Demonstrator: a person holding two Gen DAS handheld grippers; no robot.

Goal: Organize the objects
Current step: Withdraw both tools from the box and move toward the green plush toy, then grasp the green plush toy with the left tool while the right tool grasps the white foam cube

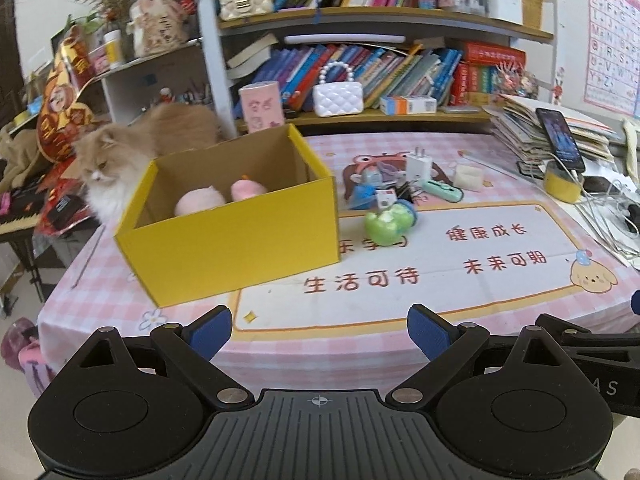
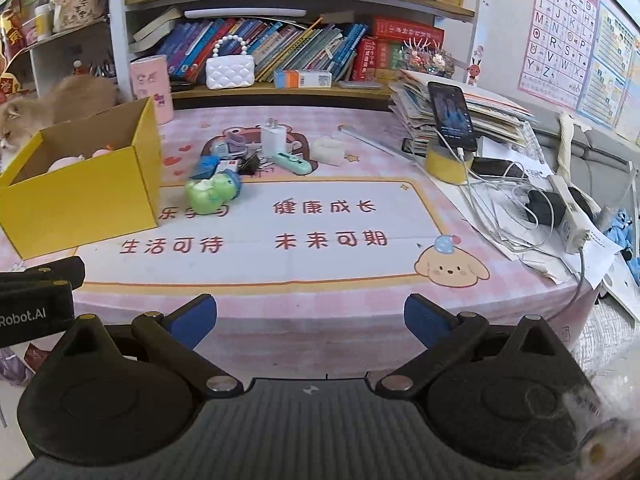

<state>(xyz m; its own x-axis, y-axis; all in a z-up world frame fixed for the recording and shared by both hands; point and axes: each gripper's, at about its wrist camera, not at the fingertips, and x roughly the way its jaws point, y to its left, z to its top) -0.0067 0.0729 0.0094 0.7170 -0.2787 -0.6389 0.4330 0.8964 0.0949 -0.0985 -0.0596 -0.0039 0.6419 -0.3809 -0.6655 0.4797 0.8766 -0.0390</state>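
A yellow cardboard box [image 1: 240,236] stands on the pink table, also in the right wrist view [image 2: 88,204]. Two pink plush toys [image 1: 200,202] lie inside it. To its right lies a cluster of small objects: a green toy [image 1: 388,224] [image 2: 208,194], a white charger plug [image 1: 420,164] [image 2: 274,138], a mint stapler-like item [image 1: 442,191] [image 2: 292,162], a white block [image 1: 468,178] [image 2: 328,152] and black binder clips [image 2: 250,164]. My left gripper [image 1: 320,330] is open and empty at the table's near edge. My right gripper [image 2: 310,320] is open and empty beside it.
A cream cat [image 1: 116,160] sits behind the box at the left. A phone [image 2: 452,116] leans on a tape roll [image 2: 446,164] by stacked papers at the right, with cables and a power strip [image 2: 568,212]. Bookshelves [image 2: 280,56] line the back.
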